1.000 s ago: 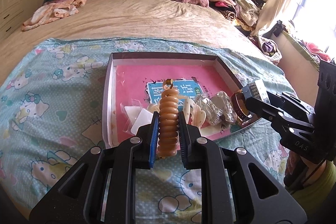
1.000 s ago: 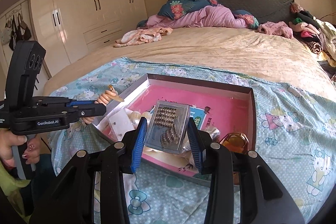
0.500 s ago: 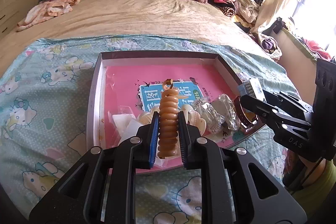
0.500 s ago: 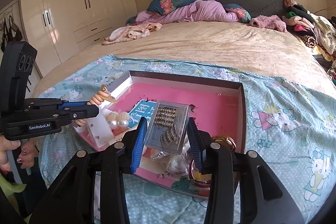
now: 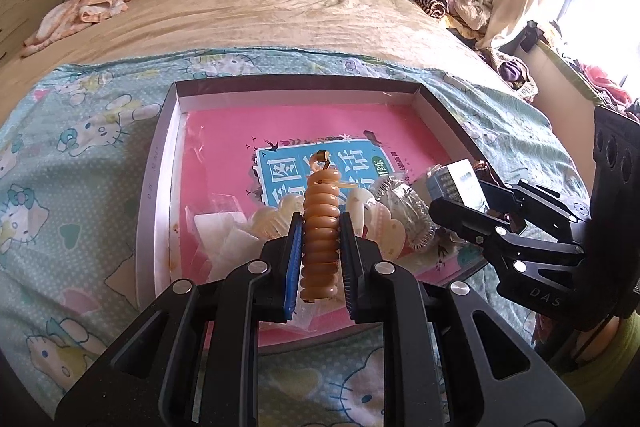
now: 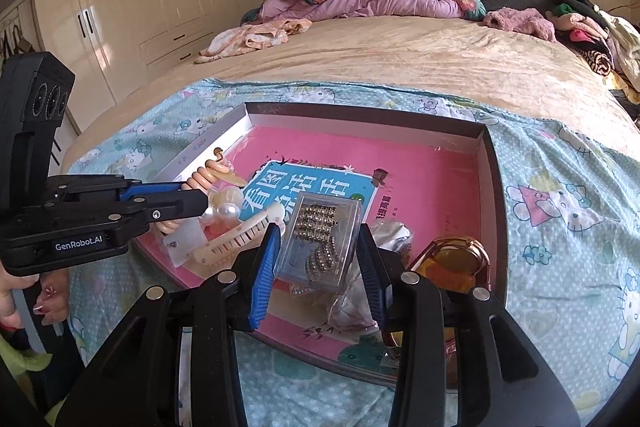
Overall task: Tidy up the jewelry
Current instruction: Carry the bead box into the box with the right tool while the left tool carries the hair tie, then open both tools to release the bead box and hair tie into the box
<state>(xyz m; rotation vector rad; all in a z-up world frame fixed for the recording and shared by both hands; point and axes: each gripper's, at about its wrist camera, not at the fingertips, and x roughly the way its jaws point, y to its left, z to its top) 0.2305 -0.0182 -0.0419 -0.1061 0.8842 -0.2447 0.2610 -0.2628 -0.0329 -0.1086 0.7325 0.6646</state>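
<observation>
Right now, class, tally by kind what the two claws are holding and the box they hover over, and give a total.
Spiral hair ties: 1, in the left claw
Clear cases of beaded jewelry: 1, in the right claw
Shallow boxes with pink lining: 1
Total: 3
</observation>
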